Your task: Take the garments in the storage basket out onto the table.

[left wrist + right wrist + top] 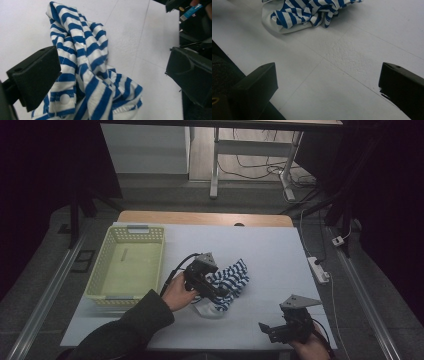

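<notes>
A crumpled blue-and-white striped cloth lies in a heap near the middle of the white table cover. My left gripper hangs just over the cloth's near-left side, held by a hand in a dark sleeve. In the left gripper view its jaws stand wide apart with the cloth lying loose beneath and between them; neither pad presses on it. My right gripper sits at the table's front right, open, apart from the cloth. Bare table lies between its jaws, and the cloth is farther off.
A pale yellow plastic basket with nothing in it stands at the left of the table. A white power strip and its cable lie on the floor off the right edge. A desk frame and cables stand beyond the far edge.
</notes>
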